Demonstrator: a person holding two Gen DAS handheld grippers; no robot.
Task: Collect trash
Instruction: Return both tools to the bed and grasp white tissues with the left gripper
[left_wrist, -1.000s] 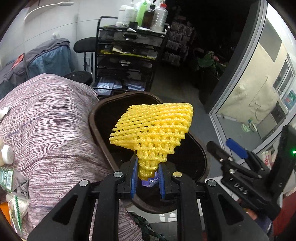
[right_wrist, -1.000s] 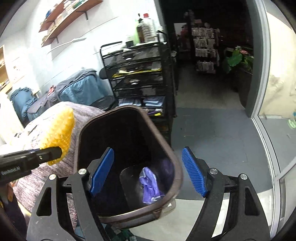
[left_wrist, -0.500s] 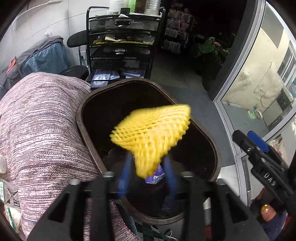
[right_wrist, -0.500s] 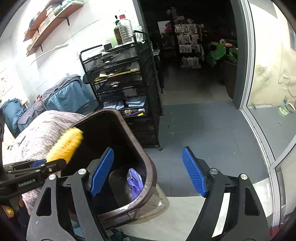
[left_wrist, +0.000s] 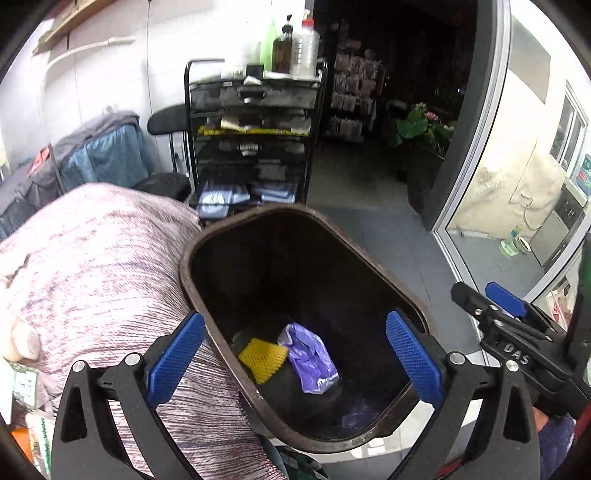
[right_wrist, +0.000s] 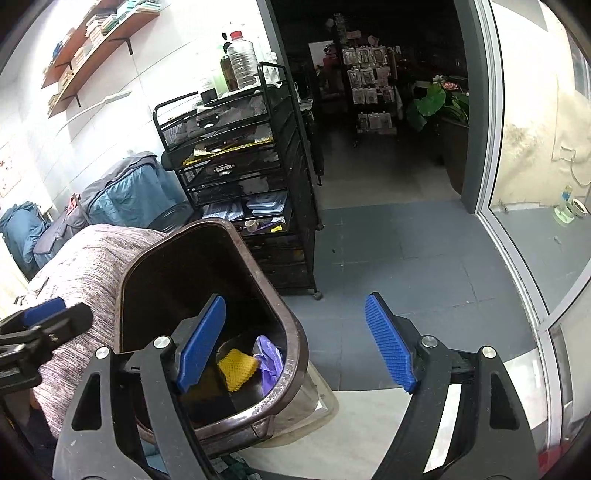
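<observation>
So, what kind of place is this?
Probably a small shop's back area: a black drawer cart with bottles on top, racks of packaged goods in the dark room behind, wall shelves.

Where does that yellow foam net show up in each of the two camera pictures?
Left wrist view: the yellow foam net lies at the bottom of the brown bin, low and left of centre, beside a purple wrapper.
Right wrist view: it lies low and left, inside the bin, just right of that tool's left blue pad.
Shared landmark: the black wire cart behind the bin.
</observation>
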